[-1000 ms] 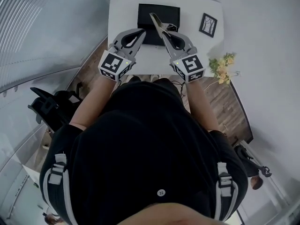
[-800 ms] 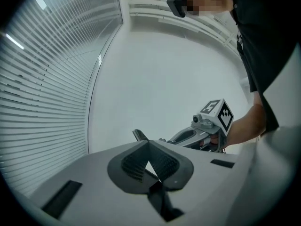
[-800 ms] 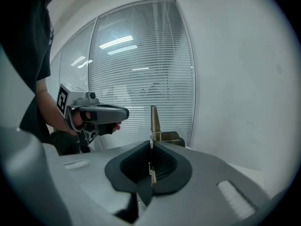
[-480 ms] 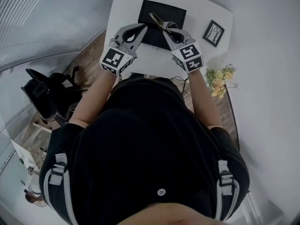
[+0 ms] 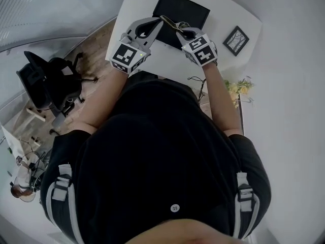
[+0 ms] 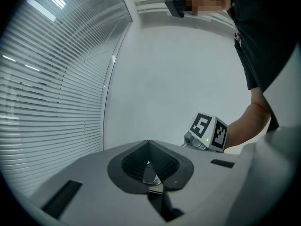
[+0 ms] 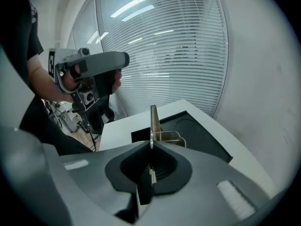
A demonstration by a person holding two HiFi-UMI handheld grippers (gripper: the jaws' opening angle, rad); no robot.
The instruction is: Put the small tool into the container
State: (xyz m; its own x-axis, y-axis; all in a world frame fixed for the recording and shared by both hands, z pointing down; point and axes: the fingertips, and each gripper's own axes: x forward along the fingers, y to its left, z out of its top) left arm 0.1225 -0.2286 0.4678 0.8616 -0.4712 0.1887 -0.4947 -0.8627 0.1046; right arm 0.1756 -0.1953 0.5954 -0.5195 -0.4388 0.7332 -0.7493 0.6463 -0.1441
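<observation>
Tool (image 7: 153,119), thin, stiff metal, probably light and slippery, stands pinched by its lower end in the closed right gripper (image 7: 150,149) over the black container (image 7: 207,138); left gripper (image 6: 148,147) is closed and empty.

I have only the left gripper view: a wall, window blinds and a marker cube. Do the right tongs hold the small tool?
Observer: Yes, the right tongs are shut on the small tool, a thin metal piece that stands up from them.
Operator: Where is the container?
Observer: The container, a shallow black tray, lies on the white table, ahead of the right tongs.
Operator: Is the tool over it?
Observer: In the head view its tip shows over the tray's near edge; whether it touches, I cannot tell.
</observation>
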